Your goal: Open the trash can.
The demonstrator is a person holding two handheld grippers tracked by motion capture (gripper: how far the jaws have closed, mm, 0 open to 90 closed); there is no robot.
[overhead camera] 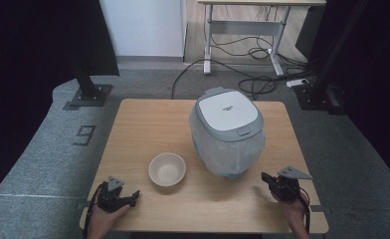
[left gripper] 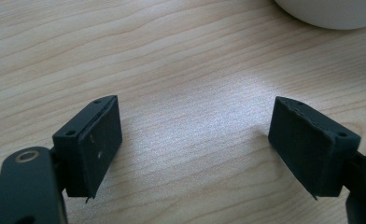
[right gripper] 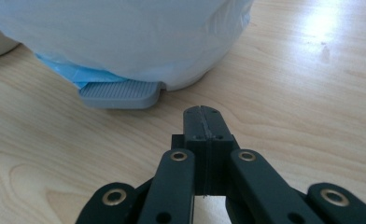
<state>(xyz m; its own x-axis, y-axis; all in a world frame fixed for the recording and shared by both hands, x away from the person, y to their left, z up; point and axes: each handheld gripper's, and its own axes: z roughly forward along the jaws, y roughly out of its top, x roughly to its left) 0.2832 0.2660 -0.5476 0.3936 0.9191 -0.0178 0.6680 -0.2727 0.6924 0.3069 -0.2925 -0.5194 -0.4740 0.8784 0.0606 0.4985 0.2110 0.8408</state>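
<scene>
Light wooden table [overhead camera: 148, 119]: grey-lidded pedal bin with white liner [overhead camera: 227, 132], grey pedal [right gripper: 120, 93] facing clenched, empty right gripper [right gripper: 203, 112]. Round beige bowl [overhead camera: 167, 169] near released left gripper [left gripper: 195, 140].

**Two hands, one pair of tongs spread, one closed**

The left hand [overhead camera: 102, 219] rests at the near left edge, its left tongs [overhead camera: 133, 196] spread wide with nothing between them. The right hand [overhead camera: 293, 211] holds the right tongs [overhead camera: 264, 177] pointing forward and inward, pads pressed together, empty.
</scene>
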